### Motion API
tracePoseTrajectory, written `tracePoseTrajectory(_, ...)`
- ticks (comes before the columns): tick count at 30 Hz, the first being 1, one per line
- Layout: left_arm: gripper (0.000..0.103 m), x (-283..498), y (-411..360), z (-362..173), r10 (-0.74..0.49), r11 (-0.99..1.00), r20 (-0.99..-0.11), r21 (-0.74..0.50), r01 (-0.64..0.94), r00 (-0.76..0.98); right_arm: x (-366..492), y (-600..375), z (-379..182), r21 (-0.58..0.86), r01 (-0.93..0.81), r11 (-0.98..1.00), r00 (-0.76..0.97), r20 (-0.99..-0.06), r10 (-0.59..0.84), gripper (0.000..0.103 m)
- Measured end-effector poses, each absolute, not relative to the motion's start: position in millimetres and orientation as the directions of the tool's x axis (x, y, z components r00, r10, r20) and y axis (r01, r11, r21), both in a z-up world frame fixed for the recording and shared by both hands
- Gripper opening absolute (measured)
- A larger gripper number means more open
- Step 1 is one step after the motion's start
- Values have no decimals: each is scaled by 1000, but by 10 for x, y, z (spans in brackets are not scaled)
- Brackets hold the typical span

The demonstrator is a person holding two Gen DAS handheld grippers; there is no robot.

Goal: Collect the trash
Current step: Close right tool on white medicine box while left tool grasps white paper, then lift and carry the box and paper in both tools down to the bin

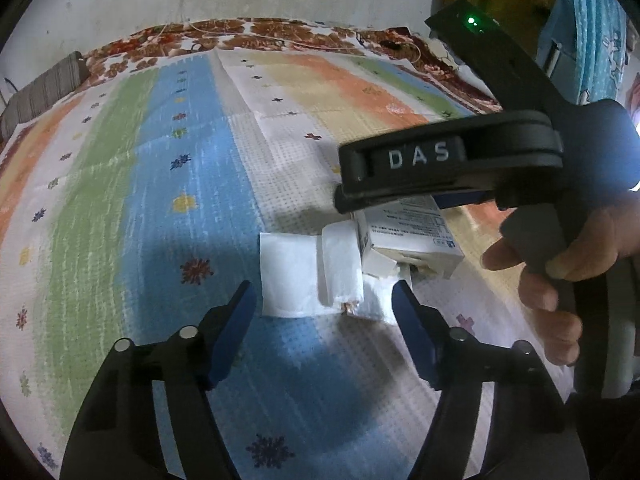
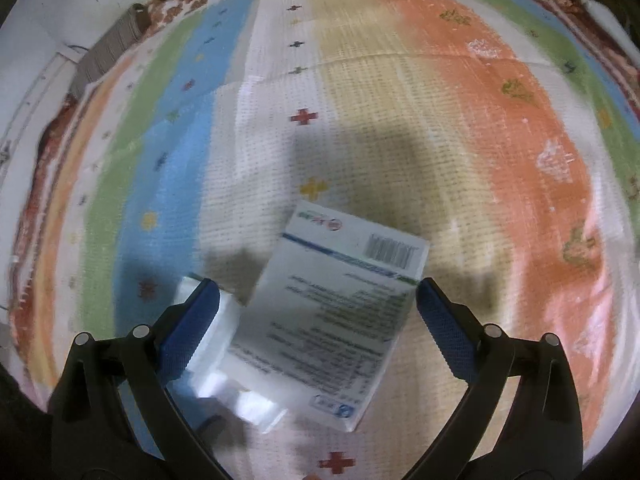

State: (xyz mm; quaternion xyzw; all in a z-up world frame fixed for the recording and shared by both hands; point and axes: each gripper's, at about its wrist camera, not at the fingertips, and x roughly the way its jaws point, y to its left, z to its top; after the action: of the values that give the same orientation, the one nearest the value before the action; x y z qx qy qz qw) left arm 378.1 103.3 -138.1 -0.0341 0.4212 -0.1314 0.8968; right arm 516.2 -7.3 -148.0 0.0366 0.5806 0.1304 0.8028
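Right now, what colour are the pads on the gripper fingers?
Blue pads on black fingers, seen best in the right wrist view.

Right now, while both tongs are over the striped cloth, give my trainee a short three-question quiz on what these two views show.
1. True or false: the right tongs are already shut on the white carton.
2. Multiple choice: the folded white tissue lies a) touching the carton's left side in the left wrist view, b) far off on the green stripe, c) on top of the carton.
3. Fill in: the left tongs are open and point at the ____.

Key:
1. False. The jaws stand open with the carton between them.
2. a
3. tissue
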Motion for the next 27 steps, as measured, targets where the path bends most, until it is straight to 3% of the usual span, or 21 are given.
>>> tracePoseTrajectory(6,48,3880,944,-1458,-260,963,-748,-156,219,611,5184,-178,-1494,196,-160,967,287,-929,236,81)
tracePoseTrajectory(14,6,3897,935,-1498,-277,959,-756,-183,215,592,5170,-277,-1497,168,-181,969,283,-935,215,78)
tracePoseTrajectory(27,2,3863,1275,-1132,-232,971,-746,-211,108,624,5088,-431,-1247,137,-265,955,305,-927,217,75)
